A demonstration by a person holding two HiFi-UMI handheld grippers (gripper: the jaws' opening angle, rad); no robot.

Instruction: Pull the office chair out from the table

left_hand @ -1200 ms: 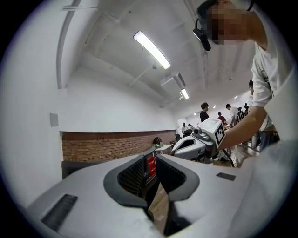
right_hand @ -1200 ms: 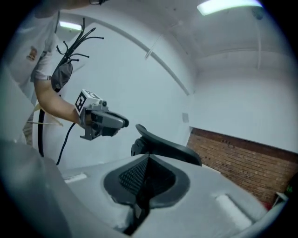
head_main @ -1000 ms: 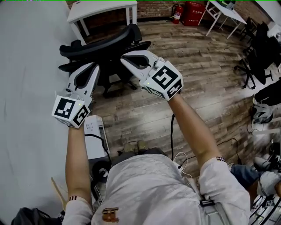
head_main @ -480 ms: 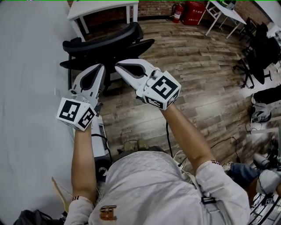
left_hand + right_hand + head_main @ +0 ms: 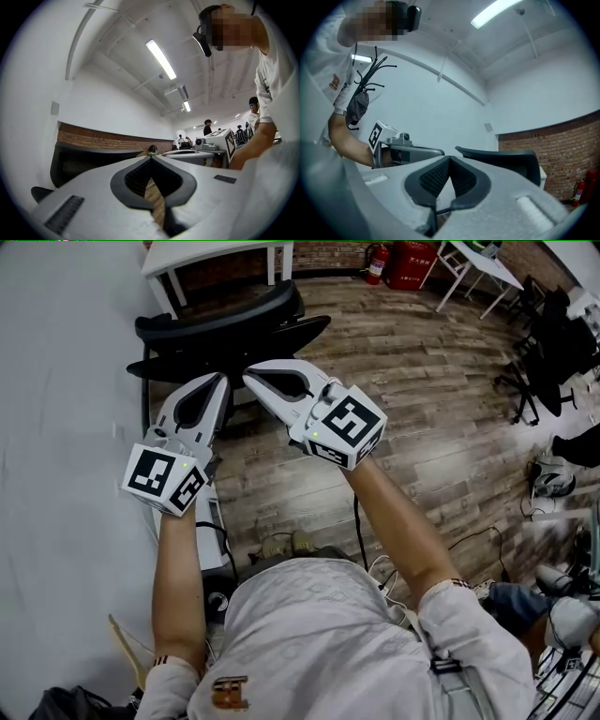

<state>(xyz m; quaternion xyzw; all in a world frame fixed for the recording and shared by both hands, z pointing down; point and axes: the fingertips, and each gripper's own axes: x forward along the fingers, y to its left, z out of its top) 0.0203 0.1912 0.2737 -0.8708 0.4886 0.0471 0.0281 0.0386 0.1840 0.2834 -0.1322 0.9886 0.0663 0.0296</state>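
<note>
The person is holding both tools out ahead, side by side, above the brown wood-plank floor (image 5: pixel 441 409). The left claw (image 5: pixel 222 379) is sitting pressed together: in the left gripper view its dark ribbed pads are meeting at the tips and nothing is lying between them. The right claw (image 5: pixel 249 374) is likewise pressed together, its pads touching at the tips and pinching nothing. The two claw tips are lying close to each other, the right angling in toward the left, and each tool is carrying its white cube with black square markers at the rear.

The black mesh-backed office chair (image 5: pixel 225 334) is standing on the floor just beyond the claw tips, directly in front of the white surface on white legs (image 5: pixel 187 259) and close to the pale wall (image 5: pixel 66 381) at the left. From the head view the tips are lying over the chair's near edge; whether either one is touching it I cannot tell. In both gripper views the chair's curved black backrest is rising just behind the closed tips, with a band of red brick wall beyond it.

Farther back, a red fire extinguisher (image 5: pixel 378 263) is standing beside a red cabinet (image 5: pixel 412 259). Black cables (image 5: pixel 356 521) are trailing over the floor near the person's feet.
</note>
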